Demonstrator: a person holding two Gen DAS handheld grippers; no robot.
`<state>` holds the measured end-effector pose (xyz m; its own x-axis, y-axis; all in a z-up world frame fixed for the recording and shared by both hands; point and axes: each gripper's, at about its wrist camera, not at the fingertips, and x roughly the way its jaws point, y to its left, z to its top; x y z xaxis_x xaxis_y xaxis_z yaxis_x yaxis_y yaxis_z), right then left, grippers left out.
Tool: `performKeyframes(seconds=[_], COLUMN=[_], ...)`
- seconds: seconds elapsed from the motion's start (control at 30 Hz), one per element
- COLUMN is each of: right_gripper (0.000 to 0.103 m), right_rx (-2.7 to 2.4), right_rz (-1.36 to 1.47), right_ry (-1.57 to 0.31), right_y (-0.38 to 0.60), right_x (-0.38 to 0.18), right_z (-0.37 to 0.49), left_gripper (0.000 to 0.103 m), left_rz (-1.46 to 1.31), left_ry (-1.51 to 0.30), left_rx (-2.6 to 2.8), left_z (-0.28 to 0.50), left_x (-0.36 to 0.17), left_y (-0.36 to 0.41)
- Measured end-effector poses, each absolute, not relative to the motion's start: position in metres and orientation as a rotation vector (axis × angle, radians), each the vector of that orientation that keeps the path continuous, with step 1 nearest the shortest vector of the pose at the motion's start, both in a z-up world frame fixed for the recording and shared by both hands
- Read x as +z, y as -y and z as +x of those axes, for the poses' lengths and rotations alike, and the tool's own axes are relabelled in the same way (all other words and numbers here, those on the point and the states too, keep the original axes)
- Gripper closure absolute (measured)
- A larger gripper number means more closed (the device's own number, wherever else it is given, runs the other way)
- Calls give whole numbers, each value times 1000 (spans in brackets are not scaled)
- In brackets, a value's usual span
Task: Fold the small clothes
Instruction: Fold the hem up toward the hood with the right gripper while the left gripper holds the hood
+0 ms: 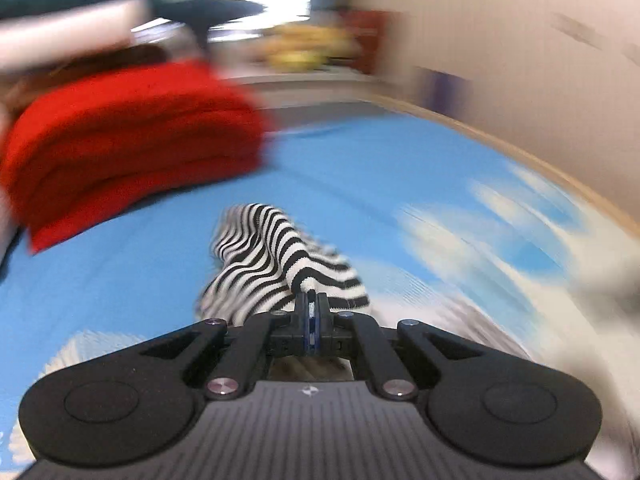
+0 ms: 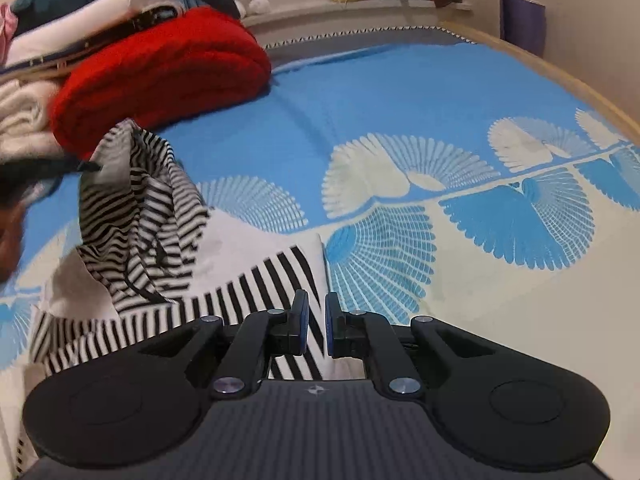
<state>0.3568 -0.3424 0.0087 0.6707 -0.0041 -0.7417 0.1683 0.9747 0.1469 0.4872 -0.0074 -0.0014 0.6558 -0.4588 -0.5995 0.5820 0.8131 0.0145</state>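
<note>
1. Left tongs (image 1: 311, 304) clamped tight on a bunched bit of the striped top (image 1: 276, 264), lifted off the bed (image 1: 360, 184). Whole left view smeared.
2. Right tongs (image 2: 316, 320) narrow, a small gap between the pads, low over the flat striped hem (image 2: 256, 292). Can't tell whether pinching cloth or just hovering.
3. Top sits at the near-left of the bed: one part flat under the right tongs, the rest hanging up in a crumpled peak (image 2: 136, 208).
4. Probably mid-fold. Best bet: keep the hem pinned, carry the lifted part across low and slow, lay it flat before letting go.
5. Tight on the left: red blanket (image 2: 160, 76) and a stack of linens (image 2: 24, 120) close behind the peak.
6. Loads of open bed to the right and ahead; wooden edge (image 2: 560, 76) well off.
</note>
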Motion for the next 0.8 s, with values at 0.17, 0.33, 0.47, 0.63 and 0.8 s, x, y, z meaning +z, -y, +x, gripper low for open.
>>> performKeyframes(seconds=[0.17, 0.33, 0.47, 0.63, 0.8], right_gripper=[94, 93, 93, 87, 63], right_rx=[-94, -78, -19, 44, 65], right_rz=[251, 337, 414, 473, 582], right_ry=[-770, -755, -787, -866, -997], right_y=[346, 348, 341, 330, 327], right_x=[26, 31, 24, 7, -19], right_z=[343, 327, 319, 324, 339], left_gripper=[100, 93, 89, 89, 89], left_rz=[334, 9, -330, -474, -584], left_ry=[-845, -926, -907, -961, -1039], left_rx=[-769, -510, -274, -169, -117], left_z=[324, 281, 303, 343, 364], left_x=[-28, -25, -42, -70, -99], left_y=[-7, -51, -70, -66, -77])
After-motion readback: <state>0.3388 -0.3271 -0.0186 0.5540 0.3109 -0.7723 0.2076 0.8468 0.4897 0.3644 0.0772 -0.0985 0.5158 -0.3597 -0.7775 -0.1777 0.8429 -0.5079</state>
